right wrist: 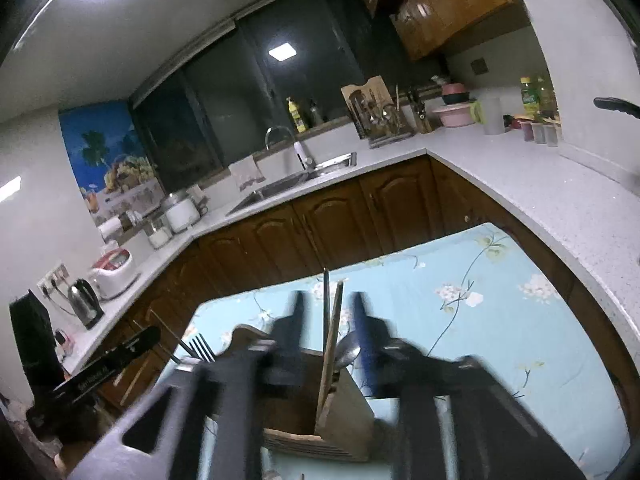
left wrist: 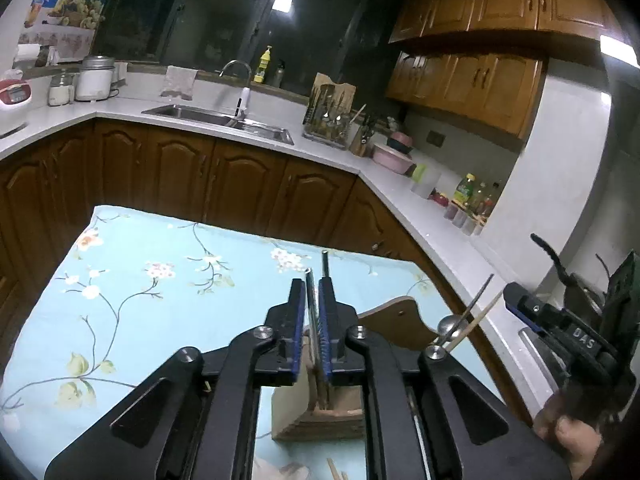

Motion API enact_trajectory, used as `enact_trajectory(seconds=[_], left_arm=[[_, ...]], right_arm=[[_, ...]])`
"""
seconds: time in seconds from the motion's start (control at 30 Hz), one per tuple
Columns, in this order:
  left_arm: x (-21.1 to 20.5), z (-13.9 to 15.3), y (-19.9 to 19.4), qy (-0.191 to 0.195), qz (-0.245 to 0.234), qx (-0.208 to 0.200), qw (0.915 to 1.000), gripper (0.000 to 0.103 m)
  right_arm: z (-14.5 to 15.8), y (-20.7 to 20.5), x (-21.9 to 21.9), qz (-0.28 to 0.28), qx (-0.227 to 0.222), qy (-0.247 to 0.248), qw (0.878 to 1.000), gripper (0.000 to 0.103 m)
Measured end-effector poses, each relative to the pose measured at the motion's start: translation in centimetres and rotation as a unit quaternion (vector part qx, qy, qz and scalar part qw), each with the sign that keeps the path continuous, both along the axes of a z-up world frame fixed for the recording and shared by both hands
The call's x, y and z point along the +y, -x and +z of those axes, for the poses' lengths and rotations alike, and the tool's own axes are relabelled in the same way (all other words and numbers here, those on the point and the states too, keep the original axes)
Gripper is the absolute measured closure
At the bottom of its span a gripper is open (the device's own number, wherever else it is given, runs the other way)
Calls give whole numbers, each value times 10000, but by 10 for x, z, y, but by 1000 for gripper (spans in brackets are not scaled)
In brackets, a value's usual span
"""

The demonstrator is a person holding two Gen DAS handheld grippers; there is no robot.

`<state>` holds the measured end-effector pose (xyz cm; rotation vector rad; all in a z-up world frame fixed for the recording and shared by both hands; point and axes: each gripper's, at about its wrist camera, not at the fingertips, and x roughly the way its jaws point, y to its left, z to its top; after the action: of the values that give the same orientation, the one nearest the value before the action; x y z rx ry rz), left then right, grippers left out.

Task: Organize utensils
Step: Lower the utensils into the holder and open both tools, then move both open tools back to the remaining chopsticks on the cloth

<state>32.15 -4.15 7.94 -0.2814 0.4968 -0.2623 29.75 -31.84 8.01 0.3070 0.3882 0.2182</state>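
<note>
Two metal chopsticks (left wrist: 316,300) stand almost upright, pinched between the blue-padded fingers of the left gripper (left wrist: 314,292); their tips rise just past the fingertips, and their lower ends go down into a wooden utensil holder (left wrist: 320,416) right below the gripper. The holder sits on a worktop covered with a pale blue flowered cloth (left wrist: 140,280).

Only the left wrist view shows that grasp closely. It also shows, to the right of the holder's curved wooden back, a spoon (left wrist: 448,326), a dark thin rod and a pale wooden chopstick (left wrist: 476,322) leaning outward, with the right gripper at the frame's right edge, held by a hand (left wrist: 568,436).

The right wrist view looks down on the holder (right wrist: 344,412) from the other side and shows what the first cannot: an inner divider, a wooden chopstick (right wrist: 334,328) and a dark thin stick (right wrist: 326,300) standing together near the divider, a spoon bowl (right wrist: 348,350) beside them, and a fork (right wrist: 202,346) with its tines up at the holder's left end. The right gripper (right wrist: 326,316) is blurred; its fingers stand apart on either side of the two sticks and touch neither, so it is released. The left gripper appears there as a dark shape at lower left.

Behind, both views show brown cabinets, a grey counter (left wrist: 224,136), a sink (left wrist: 216,118) and a knife rack (left wrist: 330,120).
</note>
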Motion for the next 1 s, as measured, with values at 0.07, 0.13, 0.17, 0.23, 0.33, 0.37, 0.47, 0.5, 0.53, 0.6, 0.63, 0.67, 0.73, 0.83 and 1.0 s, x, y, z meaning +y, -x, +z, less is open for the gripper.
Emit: enact_trajectory(seconds=[0.07, 0.13, 0.17, 0.23, 0.33, 0.37, 0.47, 0.5, 0.53, 0.6, 0.63, 0.67, 0.73, 0.83, 1.0], left_arm=[[3, 4, 6, 78, 36, -20, 10000, 81], [8, 7, 13, 167, 52, -55, 9998, 68], [10, 8, 18, 196, 94, -67, 9997, 52], [16, 10, 30, 272, 200, -131, 9993, 34], [29, 11, 51, 340, 415, -118, 9985, 14], [32, 10, 55, 365, 413, -102, 9984, 14], [43, 3, 77, 366, 486, 70, 9981, 12], [46, 0, 83, 365, 492, 99, 9981, 12], [50, -4, 91, 364, 507, 145, 9979, 12], [57, -13, 108, 316, 522, 276, 9978, 12], [60, -17, 116, 300, 524, 312, 9977, 12], [63, -22, 126, 294, 552, 369, 9974, 12], [68, -32, 144, 278, 576, 497, 9967, 12], [71, -46, 163, 239, 636, 686, 9953, 11], [71, -72, 186, 136, 633, 980, 9931, 11]], right_arm=[[3, 6, -4, -2, -136, -108, 9998, 45], [6, 15, -8, -53, -308, -144, 9994, 27], [8, 21, -10, -51, -389, -183, 9991, 23], [11, 32, -14, -50, -474, -267, 9985, 10], [12, 48, -18, -34, -521, -341, 9981, 4], [12, 53, -19, -34, -524, -325, 9981, 4], [7, 75, -21, -44, -521, -198, 9984, 2], [4, 82, -22, -43, -508, -161, 9986, 2], [0, 91, -22, -35, -465, -114, 9988, 2], [-7, 106, -22, 18, -372, -43, 9993, 2], [-12, 114, -23, 33, -319, -4, 9995, 2], [-16, 121, -23, 47, -273, 33, 9996, 2], [-25, 138, -25, 30, -186, 117, 9998, 2], [-40, 159, -30, -14, -7, 81, 10000, 2], [-64, 182, -33, -51, 261, 85, 9996, 2]])
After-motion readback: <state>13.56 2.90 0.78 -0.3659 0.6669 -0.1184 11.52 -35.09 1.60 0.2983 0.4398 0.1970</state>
